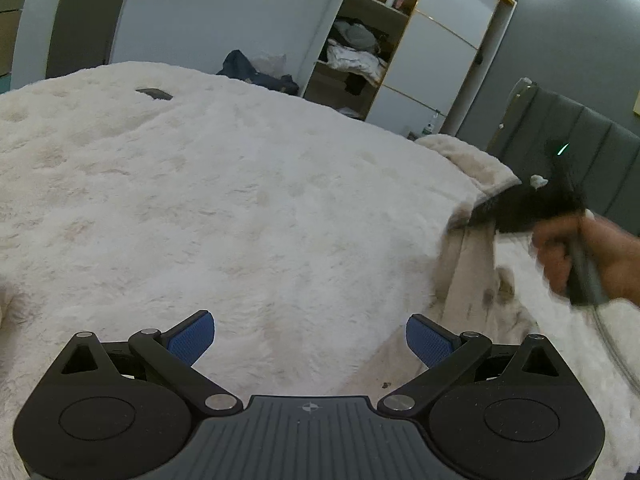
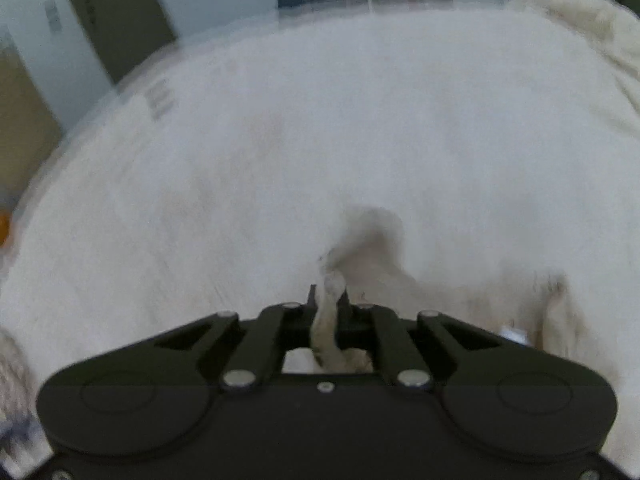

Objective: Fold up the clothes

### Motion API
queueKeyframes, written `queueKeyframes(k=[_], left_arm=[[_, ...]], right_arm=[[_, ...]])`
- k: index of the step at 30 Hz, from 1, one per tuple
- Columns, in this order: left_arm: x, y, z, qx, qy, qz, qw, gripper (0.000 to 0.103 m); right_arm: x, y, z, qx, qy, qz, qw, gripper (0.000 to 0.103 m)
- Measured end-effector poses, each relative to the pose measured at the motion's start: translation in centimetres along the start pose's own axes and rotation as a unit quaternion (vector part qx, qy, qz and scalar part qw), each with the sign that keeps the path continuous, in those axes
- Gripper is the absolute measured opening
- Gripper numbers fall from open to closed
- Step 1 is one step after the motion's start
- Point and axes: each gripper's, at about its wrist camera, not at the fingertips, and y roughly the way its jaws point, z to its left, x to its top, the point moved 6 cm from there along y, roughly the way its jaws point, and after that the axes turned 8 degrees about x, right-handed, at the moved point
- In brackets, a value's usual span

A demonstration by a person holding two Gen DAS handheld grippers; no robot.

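Pinching a bunched edge of the beige garment [image 2: 332, 316], my right gripper [image 2: 329, 300] is clamped; the left gripper [image 1: 310, 338], spread apart, hovers above the bed [image 1: 240, 200]. Soft, light cloth; I'd grab another edge.

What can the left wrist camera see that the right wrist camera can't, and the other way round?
Only the left wrist view shows the open left gripper, empty above the bed, plus the open wardrobe shelves, a dark phone-like object and the person's right hand lifting the beige garment.

Only the right wrist view, blurred by motion, shows the right gripper shut on a bunched fold of that garment.

Both show the white fluffy bedspread and the garment.
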Motion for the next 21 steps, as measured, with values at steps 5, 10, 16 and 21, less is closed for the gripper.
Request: queueKeyframes(k=[5,10,16,21], left_arm=[[0.1,0.8,-0.1,-0.001,0.003,0.004,1.0000,0.102],[-0.6,2.0,0.2,0.015,0.008,0.017,0.9997,0.102],[0.3,3.0,-0.9,-0.033,-0.017,-0.006,0.9993,0.102],[6.0,7.8,-5.6,-0.109,0.002,0.002,0.9940,0.102]], right_arm=[[-3.6,0.2,-4.8,-0.074,0.003,0.082,0.994,0.047],[-7.2,-6.4,-10.7,-0.056,0.046,0.008,0.997,0.059],[-11.8,-14.0,-18.9,-0.037,0.130,-0.071,0.988,0.064],[-13.5,-15.6,-25.2,-0.008,0.176,-0.122,0.977,0.064]])
